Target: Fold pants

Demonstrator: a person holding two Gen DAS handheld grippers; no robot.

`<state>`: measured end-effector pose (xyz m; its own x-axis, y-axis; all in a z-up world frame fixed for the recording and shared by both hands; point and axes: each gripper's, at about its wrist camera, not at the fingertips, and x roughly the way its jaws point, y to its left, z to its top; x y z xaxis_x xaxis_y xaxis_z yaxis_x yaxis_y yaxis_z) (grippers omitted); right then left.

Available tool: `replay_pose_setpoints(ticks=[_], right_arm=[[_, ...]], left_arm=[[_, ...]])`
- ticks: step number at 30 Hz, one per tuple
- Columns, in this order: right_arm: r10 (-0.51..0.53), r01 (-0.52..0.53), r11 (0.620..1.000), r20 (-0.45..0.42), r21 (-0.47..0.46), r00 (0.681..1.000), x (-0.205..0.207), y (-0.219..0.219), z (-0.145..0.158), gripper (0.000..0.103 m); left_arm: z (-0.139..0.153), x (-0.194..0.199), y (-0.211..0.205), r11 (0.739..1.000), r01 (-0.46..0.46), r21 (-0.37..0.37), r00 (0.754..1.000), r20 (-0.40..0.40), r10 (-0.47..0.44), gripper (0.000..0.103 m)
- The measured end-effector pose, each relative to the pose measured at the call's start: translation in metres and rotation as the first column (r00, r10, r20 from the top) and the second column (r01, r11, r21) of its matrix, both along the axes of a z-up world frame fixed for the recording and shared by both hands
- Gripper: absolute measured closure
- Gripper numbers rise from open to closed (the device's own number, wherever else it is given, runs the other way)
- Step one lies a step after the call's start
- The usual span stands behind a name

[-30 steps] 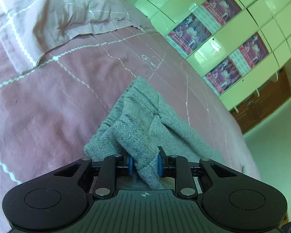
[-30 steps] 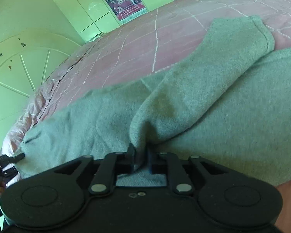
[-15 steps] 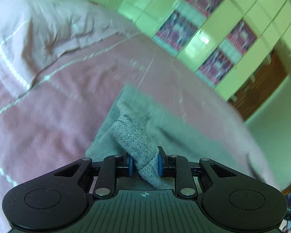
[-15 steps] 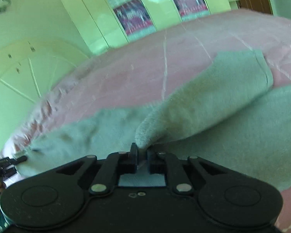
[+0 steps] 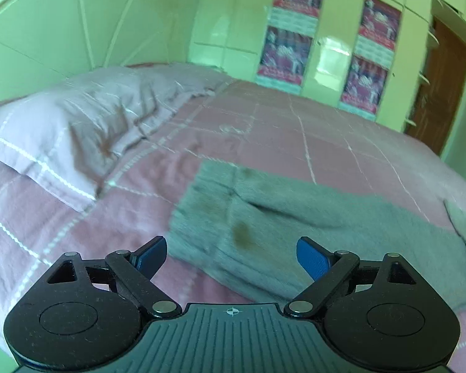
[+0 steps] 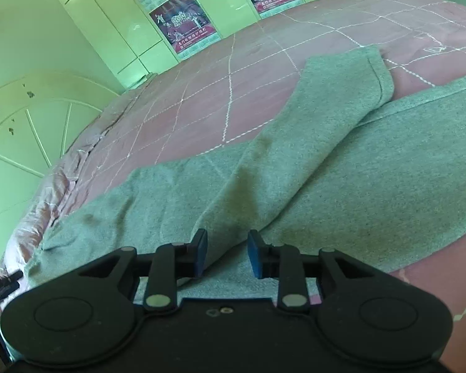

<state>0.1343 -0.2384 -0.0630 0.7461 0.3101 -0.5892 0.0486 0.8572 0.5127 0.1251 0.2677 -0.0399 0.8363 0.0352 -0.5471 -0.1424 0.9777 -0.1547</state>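
Grey pants (image 5: 279, 223) lie flat on a pink checked bedspread (image 5: 295, 136). In the left wrist view the waistband end lies just ahead of my left gripper (image 5: 233, 256), which is wide open and empty above the cloth. In the right wrist view the pants (image 6: 341, 174) have one leg folded across the other, its cuff pointing to the far right. My right gripper (image 6: 227, 255) is open, its blue pads either side of the folded leg's edge without clamping it.
A pale pink pillow (image 5: 77, 124) lies at the head of the bed, left of the pants. A white headboard (image 5: 62, 31) and wardrobe doors with posters (image 5: 295, 31) stand behind. A brown door (image 5: 435, 87) is at the far right.
Both grippers have opened and let go of the grey cloth they held. The left gripper has pulled back and tilted up; the cloth now lies flat on the bed.
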Motion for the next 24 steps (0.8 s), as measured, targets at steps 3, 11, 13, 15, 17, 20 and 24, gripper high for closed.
replay_pose_setpoints(ticks=[3, 11, 13, 15, 17, 20, 24], right_arm=[[0.010, -0.010, 1.000, -0.015, 0.009, 1.000, 0.004, 0.000, 0.000, 0.082], [0.032, -0.032, 0.999, -0.020, -0.011, 0.999, 0.004, 0.009, -0.001, 0.079], [0.034, -0.035, 0.999, -0.026, -0.014, 0.999, 0.005, 0.010, -0.003, 0.079], [0.037, -0.037, 0.999, -0.028, -0.021, 0.999, 0.006, 0.011, -0.004, 0.079], [0.038, -0.038, 0.999, -0.030, -0.024, 0.999, 0.006, 0.012, -0.004, 0.078], [0.037, -0.038, 0.999, -0.032, -0.026, 0.999, 0.007, 0.012, -0.006, 0.078], [0.036, -0.037, 0.999, -0.031, -0.027, 0.999, 0.007, 0.011, -0.006, 0.077]], left_arm=[[-0.003, 0.008, -0.002, 0.998, -0.018, -0.065, 0.999, -0.030, 0.016, 0.030], [-0.023, 0.018, 0.035, 0.927, -0.165, -0.336, 0.986, -0.074, 0.149, 0.061], [-0.028, 0.020, 0.041, 0.904, -0.175, -0.389, 0.984, -0.080, 0.157, 0.061], [-0.034, 0.025, 0.045, 0.890, -0.181, -0.418, 0.983, -0.095, 0.155, 0.061], [-0.035, 0.028, 0.046, 0.892, -0.172, -0.418, 0.985, -0.084, 0.150, 0.061], [-0.032, 0.031, 0.040, 0.913, -0.151, -0.379, 0.989, -0.069, 0.134, 0.070], [-0.020, 0.032, 0.037, 0.933, -0.149, -0.328, 0.989, -0.065, 0.136, 0.071]])
